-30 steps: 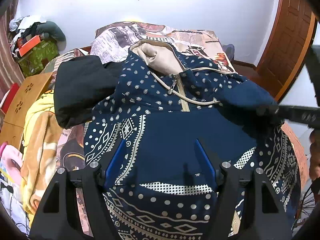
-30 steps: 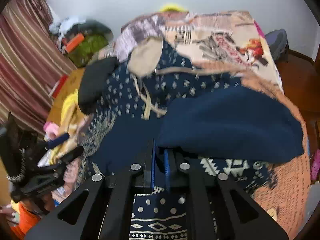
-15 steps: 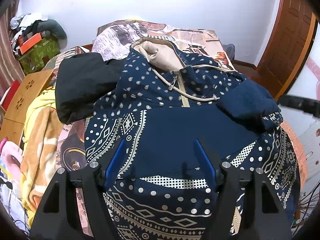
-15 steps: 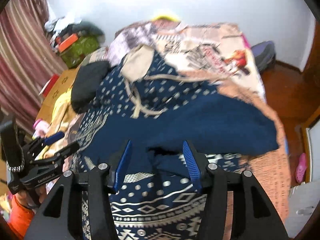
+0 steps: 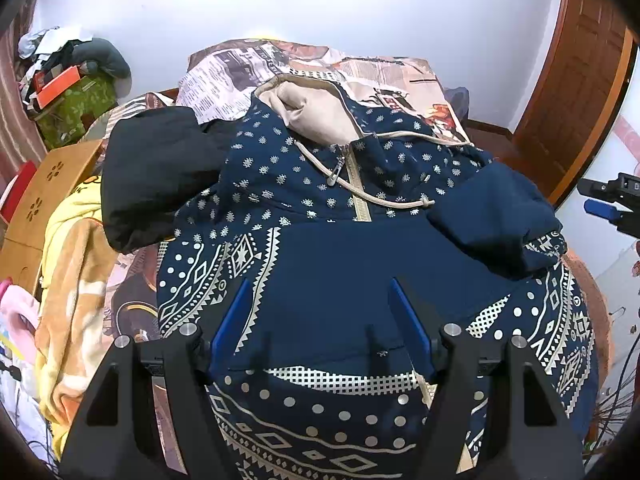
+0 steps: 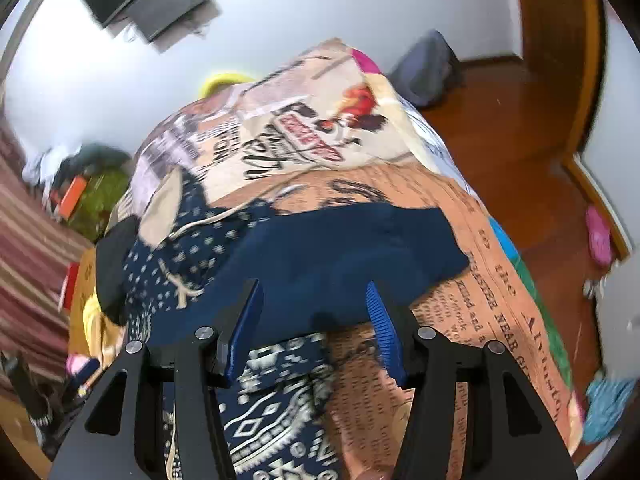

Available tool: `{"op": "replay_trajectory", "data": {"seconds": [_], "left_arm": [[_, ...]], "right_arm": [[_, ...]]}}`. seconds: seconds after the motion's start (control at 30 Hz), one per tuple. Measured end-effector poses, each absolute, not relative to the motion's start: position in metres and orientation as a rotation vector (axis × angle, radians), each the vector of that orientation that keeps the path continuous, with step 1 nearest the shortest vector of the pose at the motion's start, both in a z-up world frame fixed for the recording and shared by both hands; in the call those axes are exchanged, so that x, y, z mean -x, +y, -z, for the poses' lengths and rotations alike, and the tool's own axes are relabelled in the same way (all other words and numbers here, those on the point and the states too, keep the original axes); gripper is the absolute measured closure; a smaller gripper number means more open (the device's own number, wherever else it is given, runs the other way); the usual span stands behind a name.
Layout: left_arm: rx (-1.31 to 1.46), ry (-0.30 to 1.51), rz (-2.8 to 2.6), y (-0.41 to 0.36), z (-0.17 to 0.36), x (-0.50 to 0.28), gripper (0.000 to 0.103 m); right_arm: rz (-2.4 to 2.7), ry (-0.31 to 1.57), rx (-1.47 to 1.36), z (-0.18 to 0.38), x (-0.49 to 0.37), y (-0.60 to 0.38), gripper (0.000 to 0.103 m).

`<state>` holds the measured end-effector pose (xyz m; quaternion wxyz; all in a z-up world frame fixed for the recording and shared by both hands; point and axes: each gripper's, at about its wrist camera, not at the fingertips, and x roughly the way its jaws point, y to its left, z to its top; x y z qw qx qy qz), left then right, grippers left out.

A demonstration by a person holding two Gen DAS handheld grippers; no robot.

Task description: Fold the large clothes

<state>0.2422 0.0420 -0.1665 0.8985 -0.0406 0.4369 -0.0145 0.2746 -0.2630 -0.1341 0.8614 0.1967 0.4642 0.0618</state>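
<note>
So the navy hoodie (image 5: pixel 340 272) is lying front-up on the bed (image 6: pixel 500 280), hood toward the wall. One sleeve (image 5: pixel 496 224) is already folded in across the chest, sitting as a thick bunched lump just off the zipper (image 5: pixel 360 196) on the door side. I'd call that the first fold done. What's left, as far as I can judge: the sleeve on the other side of the zipper, which I can't really spot since a black garment (image 5: pixel 152 176) lies over that shoulder, then folding the body up.

Left hand-held gripper (image 5: pixel 322 328) hangs over the lower front with its fingers spread and nothing between them. Right hand-held gripper (image 6: pixel 314 322) has just been opening; its fingers stand apart over the folded sleeve's edge, not pinching anything I can see.

Fabric-wise it's soft fleecy knit, plain navy band mid-chest, cream geometric print and dots below and above, tan hood lining (image 5: pixel 312 116), and a cream drawcord (image 5: pixel 380 196) snaking across. Bedspread's a flat newsprint pattern.
</note>
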Motion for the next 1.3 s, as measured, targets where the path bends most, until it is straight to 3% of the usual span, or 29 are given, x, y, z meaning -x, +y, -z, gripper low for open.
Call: {"op": "replay_trajectory", "data": {"seconds": [0.33,0.53,0.6,0.63,0.67,1.3], "left_arm": [[0.086,0.929,0.035,0.036,0.176,-0.253,0.034],[0.082,0.936,0.021,0.036,0.181,-0.256,0.034],[0.086,0.937,0.019,0.037,0.182,-0.255,0.034],[0.089,0.937,0.019,0.038,0.182,-0.254,0.034],[0.089,0.936,0.018,0.039,0.182,-0.253,0.034],[0.148,0.864,-0.041,0.088,0.163,-0.219,0.034]], "right_arm": [[-0.103,1.132,-0.698,0.203,-0.291,-0.298,0.053],[-0.088,1.093,-0.773,0.211,-0.302,-0.303,0.054],[-0.078,1.097,-0.756,0.21,-0.307,-0.301,0.073],[-0.091,1.108,-0.751,0.211,-0.309,-0.3,0.088],[-0.113,1.116,-0.751,0.21,-0.311,-0.297,0.094],[-0.458,0.84,-0.432,0.055,-0.287,-0.168,0.097]]}}
